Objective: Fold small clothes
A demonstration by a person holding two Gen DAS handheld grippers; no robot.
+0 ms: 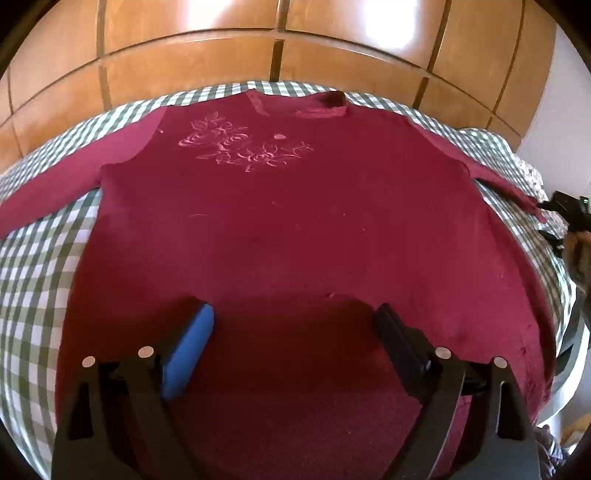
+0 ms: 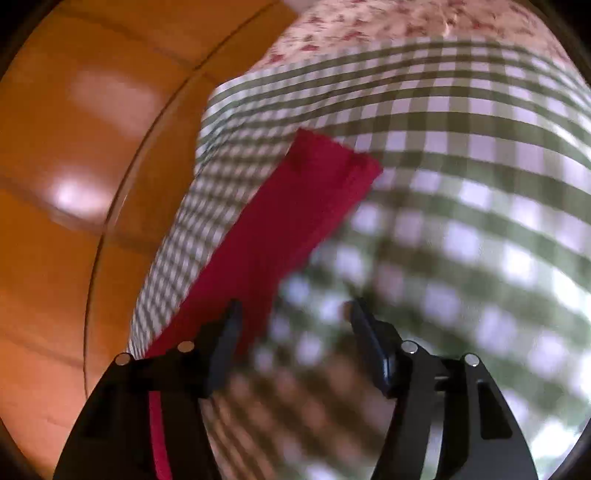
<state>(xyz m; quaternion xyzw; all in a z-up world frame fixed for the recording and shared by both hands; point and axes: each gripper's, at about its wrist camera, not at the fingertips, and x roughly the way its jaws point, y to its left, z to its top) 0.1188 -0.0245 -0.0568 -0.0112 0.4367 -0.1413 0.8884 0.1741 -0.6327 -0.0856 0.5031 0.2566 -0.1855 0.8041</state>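
Note:
A dark red long-sleeved top [image 1: 295,229] with a pink flower print lies flat, front up, on a green-and-white checked cloth [image 1: 33,280], sleeves spread to both sides. My left gripper [image 1: 295,314] is open and empty above the top's lower hem. My right gripper [image 2: 291,306] is open and empty just above the right sleeve [image 2: 295,218], whose cuff lies ahead of the fingers. The right gripper also shows at the left wrist view's right edge [image 1: 565,210], by the sleeve end.
A wooden panelled wardrobe [image 1: 258,44] stands close behind the bed's far edge. A floral fabric [image 2: 369,26] lies past the checked cloth [image 2: 480,147] near the sleeve end. The right wrist view is blurred.

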